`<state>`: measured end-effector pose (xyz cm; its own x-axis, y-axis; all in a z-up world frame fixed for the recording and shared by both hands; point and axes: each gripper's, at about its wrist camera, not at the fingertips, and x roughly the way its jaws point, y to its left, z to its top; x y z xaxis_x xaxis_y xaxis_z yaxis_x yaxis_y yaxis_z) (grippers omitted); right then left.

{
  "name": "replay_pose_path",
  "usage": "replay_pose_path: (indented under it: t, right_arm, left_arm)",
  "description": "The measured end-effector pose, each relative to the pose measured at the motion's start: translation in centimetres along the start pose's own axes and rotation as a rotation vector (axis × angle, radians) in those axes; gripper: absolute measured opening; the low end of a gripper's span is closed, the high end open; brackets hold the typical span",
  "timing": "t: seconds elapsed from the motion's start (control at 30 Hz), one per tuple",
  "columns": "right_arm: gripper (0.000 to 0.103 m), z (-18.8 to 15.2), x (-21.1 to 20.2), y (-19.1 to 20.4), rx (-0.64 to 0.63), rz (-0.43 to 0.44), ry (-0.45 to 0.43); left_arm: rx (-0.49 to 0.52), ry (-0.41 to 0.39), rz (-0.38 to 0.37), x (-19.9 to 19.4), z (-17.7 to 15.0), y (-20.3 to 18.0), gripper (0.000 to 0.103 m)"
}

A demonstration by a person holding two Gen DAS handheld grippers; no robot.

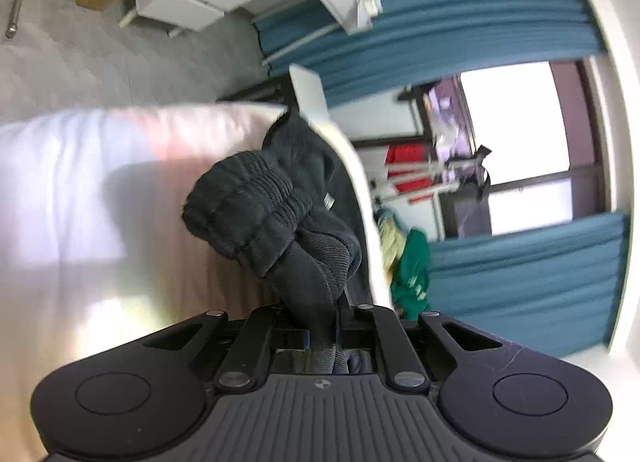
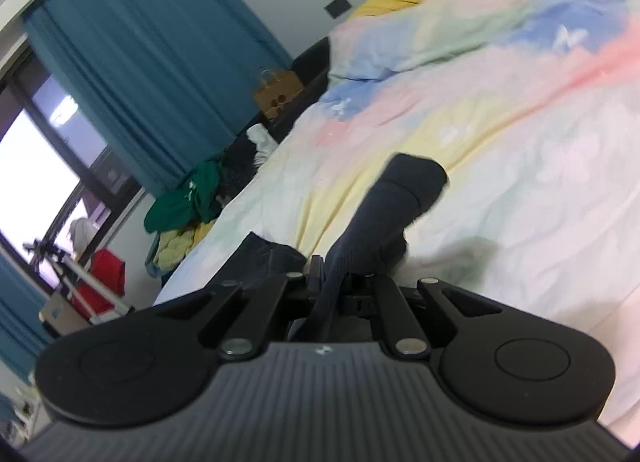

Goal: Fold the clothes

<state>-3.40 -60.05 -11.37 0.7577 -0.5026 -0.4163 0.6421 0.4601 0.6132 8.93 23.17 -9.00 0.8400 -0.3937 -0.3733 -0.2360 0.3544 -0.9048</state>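
- Our left gripper [image 1: 324, 326] has its fingers clamped on the dark garment [image 1: 276, 206] at a ribbed, elasticated edge; the cloth hangs bunched above the bed [image 1: 80, 190].
- Our right gripper [image 2: 332, 286] pinches another part of the dark garment [image 2: 404, 190], over the pastel duvet [image 2: 500, 102].
- We judge the next step is spreading: draw both grips apart, level, and lay it flat before creasing.

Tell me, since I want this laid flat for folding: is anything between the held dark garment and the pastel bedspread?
Nothing visible. The left gripper and right gripper both clamp the dark knit garment, and the pastel patterned bedspread beyond it shows bare.
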Motion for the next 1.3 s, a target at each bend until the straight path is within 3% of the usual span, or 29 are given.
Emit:
replay_pose_path:
  t: [0.07, 0.3, 0.4, 0.53, 0.7, 0.87, 0.97, 1.07, 1.17, 1.3]
  right_arm:
    - [0.007, 0.0, 0.3, 0.8, -0.056, -0.009, 0.021]
    - [0.007, 1.9, 2.7, 4.1, -0.013, 0.02, 0.005]
    - [0.007, 3.0, 5.5, 7.3, -0.044, 0.026, -0.02]
    - [0.007, 4.4, 11.4, 11.9, -0.119, 0.004, -0.041]
    - [0.007, 4.6, 21.5, 18.8, -0.302, -0.075, -0.05]
    - [0.007, 1.9, 32.0, 22.2, -0.445, -0.165, 0.011]
    - [0.007, 0.1, 36.3, 21.7, -0.474, -0.2, 0.069]
    - [0.007, -1.4, 38.3, 20.8, -0.501, -0.225, 0.133]
    - [0.012, -1.4, 38.3, 20.1, -0.487, -0.194, 0.18]
    - [0.021, 0.4, 34.8, 19.1, -0.391, -0.093, 0.166]
  left_arm:
    - [0.026, -0.001, 0.011, 0.5, 0.7, -1.6, 0.01]
    - [0.163, -0.024, 0.046, 3.1, 3.0, -9.1, 0.009]
    - [0.188, -0.048, 0.062, 6.4, 4.5, -12.5, 0.008]
    - [0.245, -0.084, 0.091, 14.4, 8.0, -17.1, 0.008]
    - [0.289, -0.098, 0.165, 28.1, 11.9, -20.6, 0.008]
    - [0.357, -0.104, 0.307, 42.4, 13.9, -20.7, 0.008]
    - [0.394, -0.091, 0.404, 48.1, 13.7, -19.6, 0.008]
    - [0.409, -0.082, 0.458, 50.3, 13.0, -18.1, 0.008]
    - [0.426, -0.062, 0.457, 50.4, 12.8, -17.2, 0.011]
    - [0.459, -0.056, 0.392, 46.6, 12.9, -17.3, 0.028]
